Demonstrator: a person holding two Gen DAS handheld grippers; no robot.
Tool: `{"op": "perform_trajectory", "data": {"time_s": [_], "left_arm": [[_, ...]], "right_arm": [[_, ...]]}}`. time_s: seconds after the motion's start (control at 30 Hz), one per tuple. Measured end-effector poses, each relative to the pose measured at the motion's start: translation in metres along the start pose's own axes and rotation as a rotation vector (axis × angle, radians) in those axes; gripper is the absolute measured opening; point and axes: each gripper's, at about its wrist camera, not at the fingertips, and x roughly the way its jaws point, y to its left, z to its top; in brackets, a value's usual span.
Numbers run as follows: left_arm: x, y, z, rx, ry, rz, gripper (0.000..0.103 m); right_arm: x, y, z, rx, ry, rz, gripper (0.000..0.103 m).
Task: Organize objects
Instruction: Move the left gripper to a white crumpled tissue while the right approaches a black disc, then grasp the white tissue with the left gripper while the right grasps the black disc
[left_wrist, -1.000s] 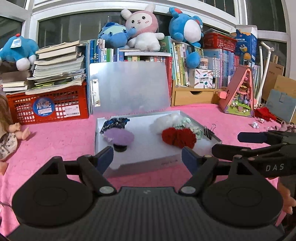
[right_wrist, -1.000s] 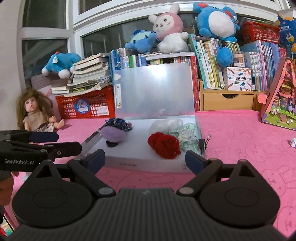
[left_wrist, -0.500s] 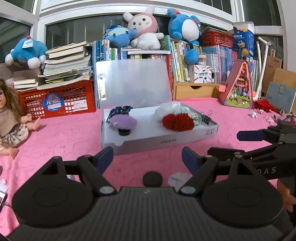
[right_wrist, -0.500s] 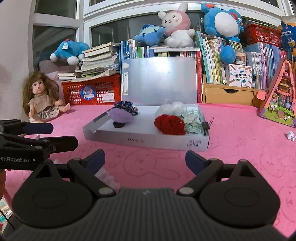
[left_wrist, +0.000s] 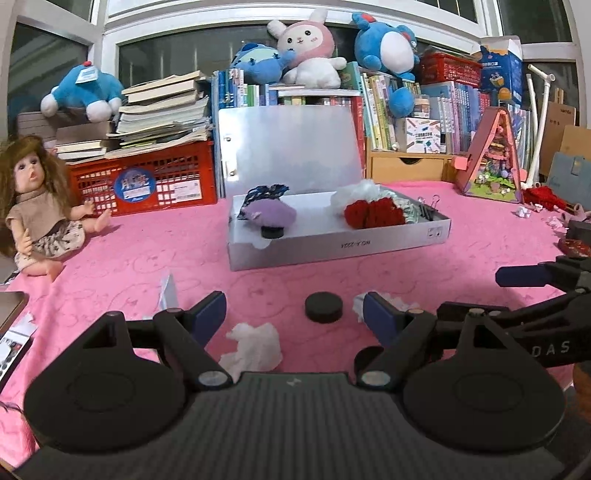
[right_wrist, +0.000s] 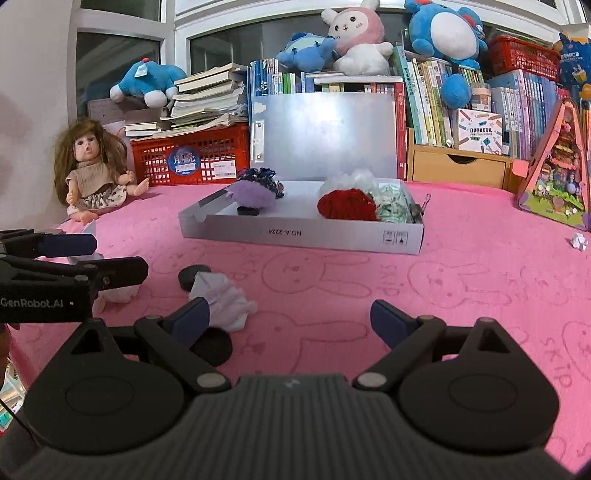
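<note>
The left gripper hangs with its fingers spread wide and holding nothing; a black puck lies on the pink cloth between the fingertips, nearer the right one, and a crumpled white tissue sits just inside the left finger. The right gripper is likewise spread and unladen; another white tissue touches its left fingertip, with a black disc just behind that finger; well ahead of both pairs of fingers stands the open white box holding red yarn and a purple pompom.
</note>
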Motion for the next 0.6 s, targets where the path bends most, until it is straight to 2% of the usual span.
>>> {"op": "perform_trajectory", "data": {"time_s": [0.17, 0.33, 0.47, 0.6], "left_arm": [[-0.005, 0.005, -0.008, -0.004, -0.004, 0.007, 0.085], [-0.009, 0.015, -0.012, -0.033, -0.008, 0.042, 0.085], [-0.012, 0.022, -0.015, -0.074, -0.006, 0.029, 0.084], [-0.01, 0.021, -0.019, -0.049, 0.009, 0.028, 0.081]], "right_arm": [[-0.003, 0.002, -0.008, 0.036, 0.024, 0.033, 0.098], [-0.004, 0.011, -0.014, 0.018, 0.021, 0.047, 0.097], [-0.004, 0.02, -0.017, -0.003, 0.022, 0.071, 0.09], [-0.004, 0.029, -0.02, -0.044, 0.024, 0.09, 0.084]]}}
